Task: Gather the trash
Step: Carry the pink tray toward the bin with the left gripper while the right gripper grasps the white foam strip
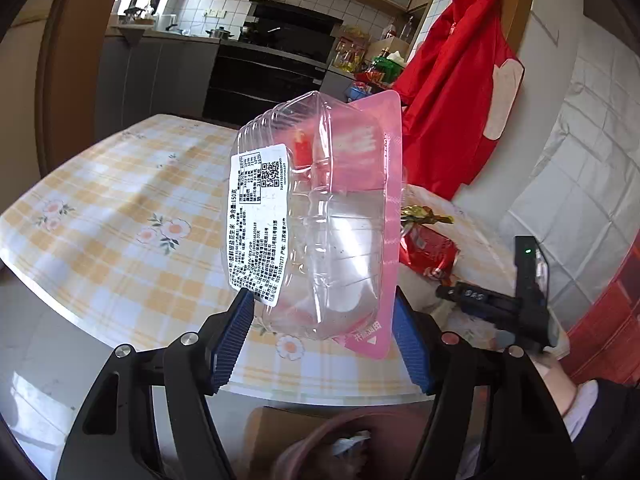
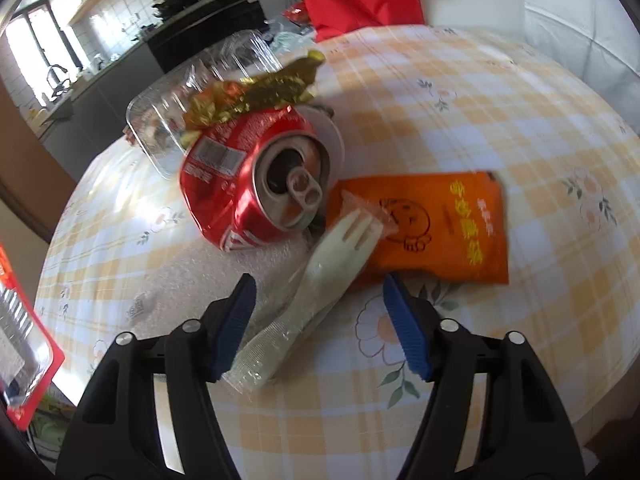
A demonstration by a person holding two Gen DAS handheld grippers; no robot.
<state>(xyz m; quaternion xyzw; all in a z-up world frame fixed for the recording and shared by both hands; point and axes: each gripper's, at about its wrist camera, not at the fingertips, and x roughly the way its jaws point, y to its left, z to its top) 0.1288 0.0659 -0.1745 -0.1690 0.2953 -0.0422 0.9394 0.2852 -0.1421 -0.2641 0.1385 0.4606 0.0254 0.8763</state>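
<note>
My left gripper [image 1: 324, 308] is shut on a clear plastic food tray [image 1: 316, 216] with a pink film lid and a white label, held above the table edge. The same tray shows in the right wrist view [image 2: 200, 92] behind the can. My right gripper [image 2: 318, 284] is open, its blue pads either side of a wrapped white plastic fork [image 2: 316, 280] lying on the table. A crushed red soda can [image 2: 256, 184] lies just beyond, with a gold foil wrapper [image 2: 256, 92] on top. An orange snack packet [image 2: 432, 228] lies to the right of the fork.
The round table [image 1: 120, 220] has a yellow checked floral cloth. A pink bin [image 1: 352, 448] with some trash sits below the left gripper. The right gripper's body [image 1: 520, 292] is at the right. A red garment [image 1: 452, 92] hangs behind; a red-edged package [image 2: 24, 344] at the far left.
</note>
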